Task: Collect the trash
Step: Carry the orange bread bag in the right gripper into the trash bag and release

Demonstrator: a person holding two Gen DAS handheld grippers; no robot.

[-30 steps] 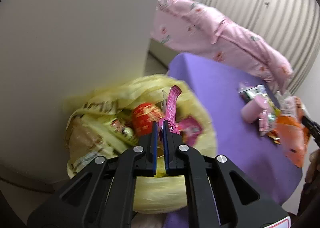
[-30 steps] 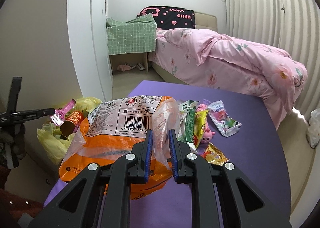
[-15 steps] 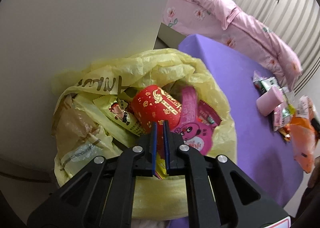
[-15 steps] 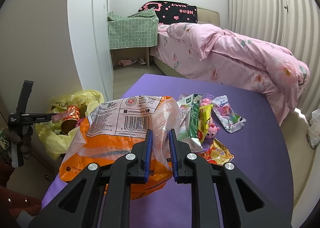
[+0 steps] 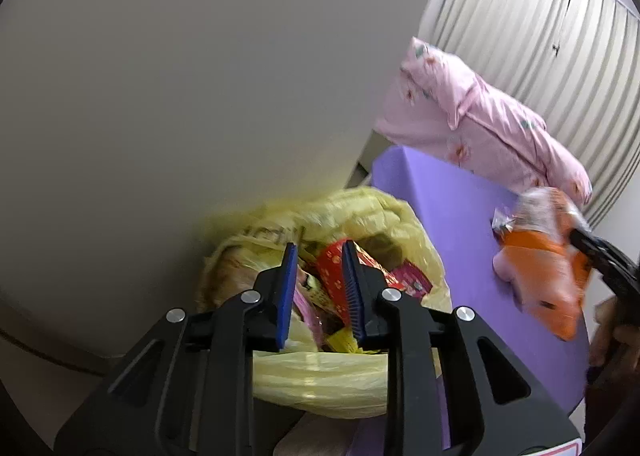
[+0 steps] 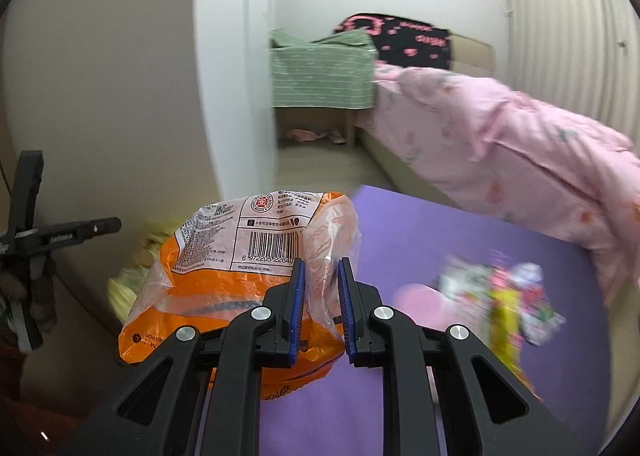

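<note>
Clamping one orange bag (image 6: 240, 276) (barcode side up, long axis crosswise), the right gripper (image 6: 320, 296) holds; the left gripper (image 5: 318, 288) is opening, empty, over one yellow trash bag (image 5: 360, 215).

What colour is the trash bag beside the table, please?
Pale yellow trash bag, clearest in the left wrist view.

My blue pads (image 6: 298, 296) look ribbed; the orange bag (image 6: 224, 268) is glossy plastic film, the yellow bag (image 5: 360, 215) thin, crinkled plastic.
</note>
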